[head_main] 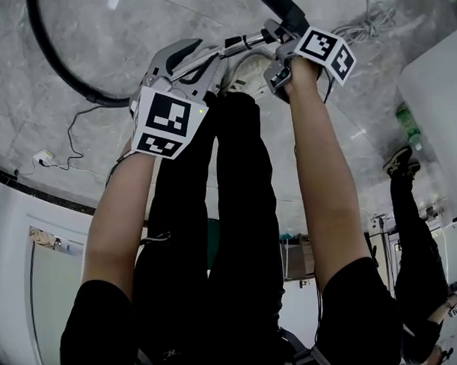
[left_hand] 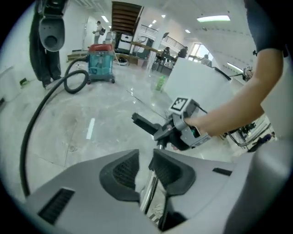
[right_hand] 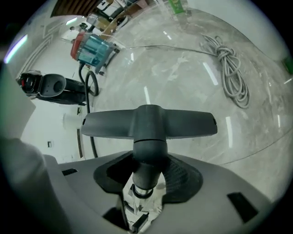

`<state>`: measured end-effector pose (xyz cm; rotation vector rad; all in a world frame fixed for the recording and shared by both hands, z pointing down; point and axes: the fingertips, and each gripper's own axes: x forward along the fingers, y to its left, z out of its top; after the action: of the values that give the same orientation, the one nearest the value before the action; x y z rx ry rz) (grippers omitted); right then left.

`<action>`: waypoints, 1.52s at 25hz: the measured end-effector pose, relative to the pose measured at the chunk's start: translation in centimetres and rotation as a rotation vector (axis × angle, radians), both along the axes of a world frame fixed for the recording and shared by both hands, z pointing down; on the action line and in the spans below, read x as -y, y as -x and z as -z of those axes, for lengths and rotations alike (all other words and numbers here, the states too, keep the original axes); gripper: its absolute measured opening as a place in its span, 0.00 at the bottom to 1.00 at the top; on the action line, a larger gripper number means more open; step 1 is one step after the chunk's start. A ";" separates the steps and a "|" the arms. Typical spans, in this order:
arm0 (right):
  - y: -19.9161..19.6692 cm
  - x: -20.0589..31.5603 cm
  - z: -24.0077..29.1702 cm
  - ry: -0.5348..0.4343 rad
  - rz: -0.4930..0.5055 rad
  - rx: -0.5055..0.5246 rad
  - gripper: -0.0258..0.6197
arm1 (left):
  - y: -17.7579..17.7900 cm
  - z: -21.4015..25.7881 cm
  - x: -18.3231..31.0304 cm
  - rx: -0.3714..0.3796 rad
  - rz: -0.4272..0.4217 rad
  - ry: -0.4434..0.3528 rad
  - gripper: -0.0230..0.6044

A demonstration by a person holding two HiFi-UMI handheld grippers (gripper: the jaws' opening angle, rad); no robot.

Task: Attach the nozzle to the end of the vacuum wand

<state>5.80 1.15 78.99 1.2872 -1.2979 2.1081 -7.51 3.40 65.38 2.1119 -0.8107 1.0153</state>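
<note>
In the left gripper view the chrome vacuum wand [left_hand: 151, 192] runs between the jaws of my left gripper [left_hand: 144, 157]. It lies against the right pad, and a sliver of floor shows between it and the left pad. The wand [head_main: 242, 41] leads toward my right gripper [head_main: 280, 56]. My right gripper [right_hand: 146, 160] is shut on the round neck of the dark grey T-shaped nozzle [right_hand: 149, 123]. A chrome ring [right_hand: 143, 191] shows at the neck's lower end. From the left gripper view, the nozzle [left_hand: 144, 123] sticks out beyond the right gripper [left_hand: 183, 130].
A black hose [head_main: 60, 64] curves over the marble floor to a teal vacuum cleaner [left_hand: 101, 61]. A coiled grey cable [right_hand: 231, 68] lies on the floor. A white bench [head_main: 435, 96] and another person's legs [head_main: 409, 209] are at the right. My own legs stand below both grippers.
</note>
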 end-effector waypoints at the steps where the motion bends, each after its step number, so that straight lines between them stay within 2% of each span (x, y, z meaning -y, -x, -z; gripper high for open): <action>1: -0.1 0.0 -1.0 -0.003 -0.013 -0.009 0.35 | 0.7 0.2 0.5 -0.002 0.032 -0.006 0.13; 2: -0.1 0.1 -1.8 -0.016 -0.025 -0.020 0.35 | 1.4 0.3 0.9 -0.006 0.064 -0.004 0.06; 5: 0.0 1.0 -3.4 -0.094 -0.048 -0.070 0.36 | 2.5 -0.1 1.8 -0.036 0.132 0.028 0.05; 9: 0.4 2.2 -4.5 -0.212 -0.068 -0.162 0.36 | 2.5 -1.0 2.2 -0.042 0.138 0.039 0.05; 12: 0.5 2.4 -5.6 -0.258 -0.058 -0.226 0.37 | 2.1 -1.5 2.1 -0.046 0.132 0.044 0.05; 14: 1.0 2.4 -6.5 -0.260 -0.042 -0.211 0.37 | 1.8 -2.0 2.2 -0.042 0.138 0.040 0.05; 17: 1.6 0.2 -8.2 -0.182 0.005 -0.130 0.38 | 1.0 -2.9 2.0 -0.040 0.116 0.042 0.06; 19: 0.7 -0.7 -8.8 -0.141 0.051 -0.147 0.44 | 0.6 -3.1 2.5 -0.046 0.118 0.040 0.05; 21: -0.5 -0.8 -7.8 -0.133 0.040 -0.164 0.51 | 0.4 -2.6 2.8 -0.046 0.119 0.034 0.06; 22: -1.1 -0.9 -6.7 -0.139 0.033 -0.166 0.51 | 0.3 -2.1 2.8 -0.046 0.112 0.033 0.06; 24: -1.9 -0.8 -3.1 -0.185 0.079 -0.192 0.51 | 0.1 -0.5 2.8 -0.042 0.098 0.033 0.05; 25: -2.2 -0.5 -0.6 -0.223 0.143 -0.229 0.51 | 0.0 0.5 3.0 -0.037 0.094 0.031 0.06; 26: -2.6 0.1 2.2 -0.270 0.226 -0.290 0.37 | -0.2 1.7 3.3 -0.029 0.093 0.024 0.05; 27: -2.9 0.9 5.2 -0.326 0.307 -0.354 0.06 | -0.4 3.0 3.7 -0.021 0.094 0.013 0.05; 29: -2.7 3.0 11.5 -0.442 0.396 -0.414 0.06 | -0.9 6.2 4.9 -0.009 0.108 -0.008 0.05; 31: -2.3 5.3 18.5 -0.555 0.410 -0.442 0.06 | -1.4 10.2 6.1 -0.007 0.127 -0.027 0.05; 35: -2.0 9.9 34.2 -0.783 0.356 -0.540 0.06 | -2.9 20.9 9.6 -0.045 0.175 -0.105 0.05; 38: -1.9 11.7 46.2 -0.938 0.317 -0.599 0.06 | -3.9 30.0 11.7 -0.043 0.201 -0.168 0.05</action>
<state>7.75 -10.55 32.82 1.6889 -2.0606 0.7462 -3.64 -8.29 35.36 2.1311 -1.0956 0.8176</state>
